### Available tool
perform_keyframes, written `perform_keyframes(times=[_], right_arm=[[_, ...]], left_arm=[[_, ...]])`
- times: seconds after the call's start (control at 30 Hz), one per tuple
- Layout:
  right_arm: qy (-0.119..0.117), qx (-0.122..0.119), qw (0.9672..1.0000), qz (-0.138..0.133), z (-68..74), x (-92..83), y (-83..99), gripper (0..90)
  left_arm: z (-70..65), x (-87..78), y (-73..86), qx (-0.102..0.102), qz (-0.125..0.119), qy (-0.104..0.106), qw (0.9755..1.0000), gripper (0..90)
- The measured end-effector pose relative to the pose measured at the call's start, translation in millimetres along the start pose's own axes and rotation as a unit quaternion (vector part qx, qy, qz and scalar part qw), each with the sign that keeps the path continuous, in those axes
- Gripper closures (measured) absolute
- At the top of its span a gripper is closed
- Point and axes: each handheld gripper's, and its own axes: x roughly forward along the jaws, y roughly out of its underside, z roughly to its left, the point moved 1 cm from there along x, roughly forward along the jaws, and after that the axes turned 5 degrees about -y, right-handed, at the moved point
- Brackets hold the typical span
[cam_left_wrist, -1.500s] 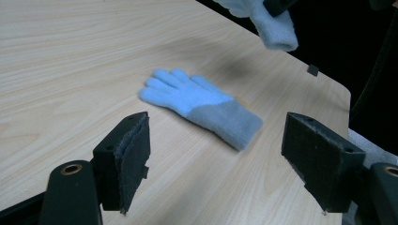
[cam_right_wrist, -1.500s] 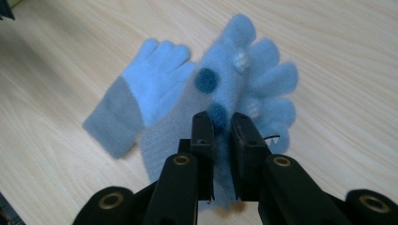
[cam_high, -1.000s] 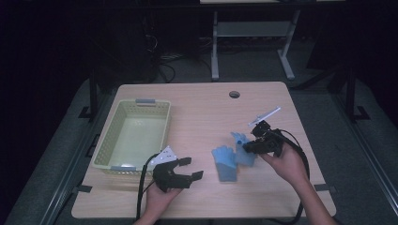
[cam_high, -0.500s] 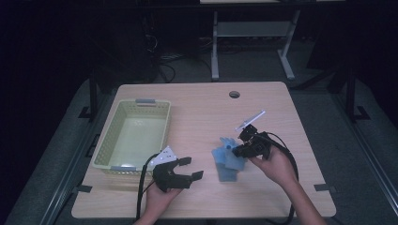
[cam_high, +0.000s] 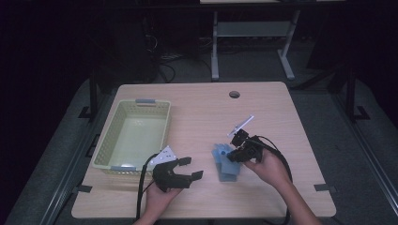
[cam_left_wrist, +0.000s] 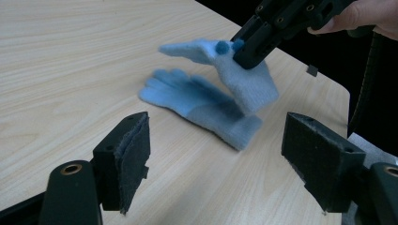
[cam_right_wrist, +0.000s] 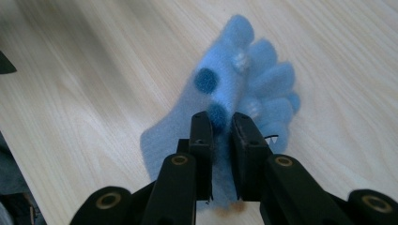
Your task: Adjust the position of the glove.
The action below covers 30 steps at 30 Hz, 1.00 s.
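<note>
Right gripper view: right gripper point(cam_right_wrist: 220, 126) fingers pinching blue glove point(cam_right_wrist: 225, 89); left gripper point(cam_left_wrist: 216, 154) fingers spread.

I'm seeing bare table point(cam_high: 206, 112) lying open between the basket point(cam_high: 133, 136) and the gloves point(cam_high: 226, 161). The left gripper point(cam_high: 190, 168) is sitting in the near gap. The basket wall is blocking the left side.

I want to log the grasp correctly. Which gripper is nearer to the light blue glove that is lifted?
Right. The right gripper is shut on the lifted glove. The left gripper rests open on the table, apart from the glove.
</note>
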Motion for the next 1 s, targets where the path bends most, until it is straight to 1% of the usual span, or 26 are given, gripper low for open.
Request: perform_keyframes(times=[0.2, 0.47, 0.6, 0.73, 0.8, 0.93, 1.0], right_arm=[[0.001, -0.004, 1.0, 0.008, 0.9, 4.8, -1.4, 79.8], [-0.008, -0.003, 0.9998, 0.021, 0.5, 14.3, -2.4, 79.4], [-0.007, -0.005, 0.9995, 0.029, 1.1, 18.8, -2.9, 79.1], [-0.004, -0.007, 0.9995, 0.032, 1.0, 22.1, -3.2, 78.5], [0.005, -0.01, 0.9992, 0.038, 1.0, 25.2, -2.5, 76.9], [0.004, -0.009, 0.9992, 0.04, 0.9, 26.5, -2.2, 76.1], [0.008, -0.011, 0.999, 0.042, 0.7, 28.3, -2.5, 75.6]], left_arm=[[-0.2, -1.0, -0.6, -0.002, -0.001, 0.0, 1.0, 23.8], [-0.4, -0.8, -0.4, -0.002, -0.002, 0.0, 1.0, 23.8], [0.3, -0.8, -0.4, -0.002, -0.001, 0.001, 1.0, 23.8], [0.2, -1.3, -0.7, -0.002, -0.001, 0.001, 1.0, 23.8], [0.0, -1.7, -0.9, -0.001, -0.003, 0.001, 1.0, 23.8], [0.5, -1.4, -0.5, -0.004, -0.002, 0.002, 1.0, 23.8], [1.1, -0.9, -0.3, -0.005, -0.002, 0.003, 1.0, 23.8]])
